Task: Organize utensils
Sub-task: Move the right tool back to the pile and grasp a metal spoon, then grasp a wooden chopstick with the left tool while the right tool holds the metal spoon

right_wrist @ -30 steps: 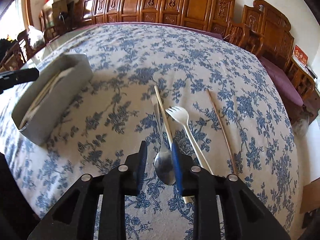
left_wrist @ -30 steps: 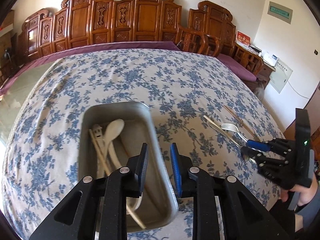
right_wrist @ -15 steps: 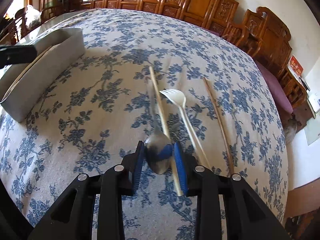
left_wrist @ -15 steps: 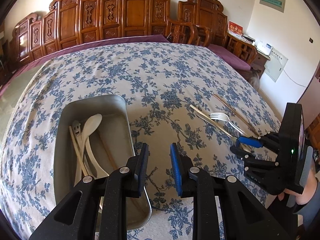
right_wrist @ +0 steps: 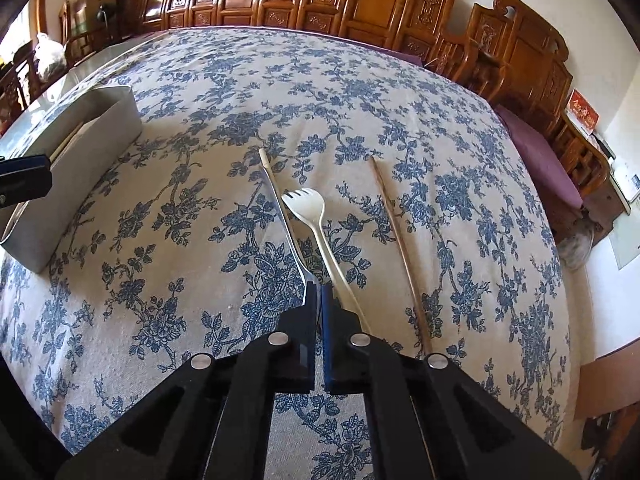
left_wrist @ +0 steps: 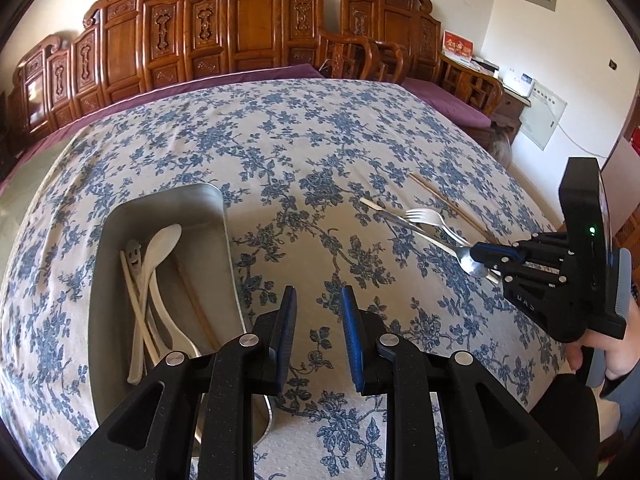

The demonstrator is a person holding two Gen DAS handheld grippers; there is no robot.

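Observation:
My right gripper (right_wrist: 320, 292) is shut on the bowl end of a metal spoon (right_wrist: 298, 256), whose handle runs away from me over the flowered cloth. The left wrist view shows the same grip (left_wrist: 478, 256) on the spoon (left_wrist: 416, 230) at the right. A cream fork (right_wrist: 308, 200), a pale chopstick (right_wrist: 265, 160) and a brown chopstick (right_wrist: 396, 236) lie beside it. My left gripper (left_wrist: 318, 300) is open with nothing between its fingers, hanging over the cloth just right of the metal tray (left_wrist: 160, 204). The tray holds a cream spoon (left_wrist: 160, 248) and chopsticks.
The table carries a blue-flowered cloth (left_wrist: 280, 140) and is ringed by carved wooden chairs (left_wrist: 256, 28). A person's hand (left_wrist: 608, 352) holds the right gripper at the table's right edge. The tray's wall (right_wrist: 100, 136) stands far left in the right wrist view.
The right gripper's jaws have closed onto the spoon's bowl. My left gripper has shifted right, from over the tray to over the cloth beside it.

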